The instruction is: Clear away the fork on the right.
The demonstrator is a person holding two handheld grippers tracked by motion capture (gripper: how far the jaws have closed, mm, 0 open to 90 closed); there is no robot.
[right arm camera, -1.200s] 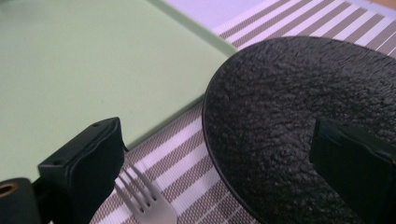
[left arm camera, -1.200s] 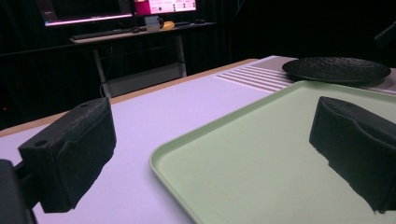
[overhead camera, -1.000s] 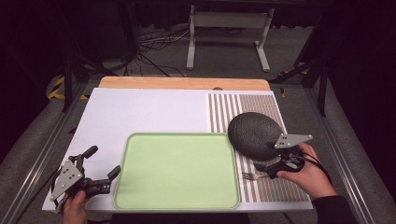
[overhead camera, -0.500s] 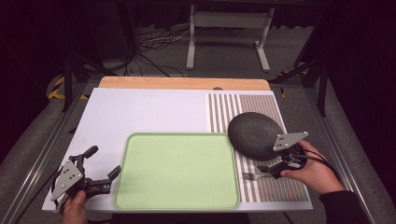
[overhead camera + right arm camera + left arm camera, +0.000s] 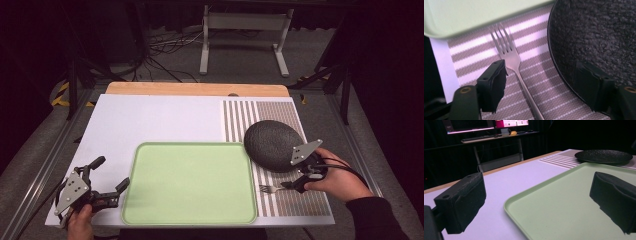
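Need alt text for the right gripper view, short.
The right gripper, its fingers just closing, straddles a metal fork lying on a striped placemat, not yet pinching it. A dark textured plate lies at right and a green tray along the top.

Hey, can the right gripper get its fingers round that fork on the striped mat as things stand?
Probably yes. The right gripper has just been closing, its fingers either side of the fork, not yet pressing. The dark plate crowds one finger, which seems to overlap its rim.
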